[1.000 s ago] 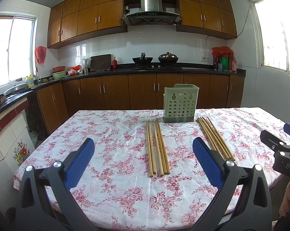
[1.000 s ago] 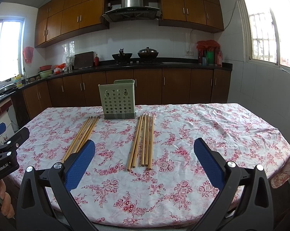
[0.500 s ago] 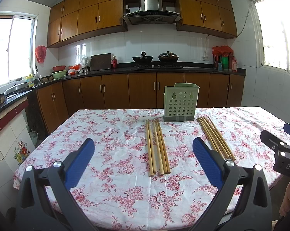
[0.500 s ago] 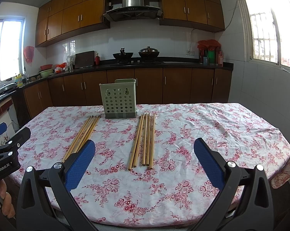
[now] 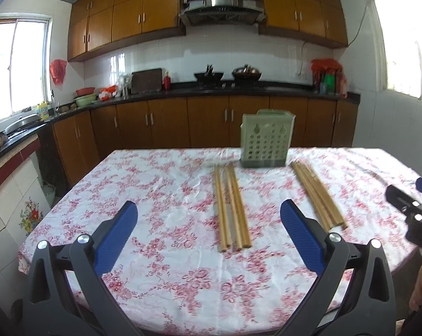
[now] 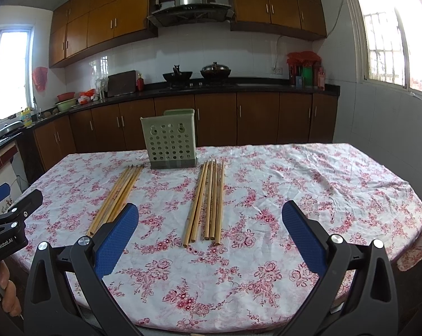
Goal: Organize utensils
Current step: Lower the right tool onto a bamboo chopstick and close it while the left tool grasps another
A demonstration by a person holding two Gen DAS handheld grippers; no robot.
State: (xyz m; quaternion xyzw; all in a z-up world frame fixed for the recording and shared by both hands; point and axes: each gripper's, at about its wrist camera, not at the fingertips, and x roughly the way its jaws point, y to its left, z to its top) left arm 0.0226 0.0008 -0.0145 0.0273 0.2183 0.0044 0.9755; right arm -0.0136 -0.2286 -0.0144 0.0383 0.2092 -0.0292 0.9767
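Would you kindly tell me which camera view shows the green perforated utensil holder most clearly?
The right wrist view: the utensil holder is sharp there, holes distinct. The left wrist view shows the same holder, but blurred.

Bare tablecloth (image 6: 309, 184) lies right of the perforated holder (image 6: 170, 142); 2 chopstick bundles (image 6: 208, 198) (image 6: 118, 196) lie before it.

The left-wrist view is smeared by motion, so the holder (image 5: 267, 141) and the chopsticks (image 5: 232, 207) are seen without sharp edges. The holder's inside is hidden in both views. The near edge of the tabletop (image 6: 351, 173) is covered by the claw frames. The right claw (image 5: 412, 207) is cut off by the picture's edge in the left view, and the left claw (image 6: 3, 218) likewise in the right view. Only part of a hand (image 6: 7, 288) is seen.
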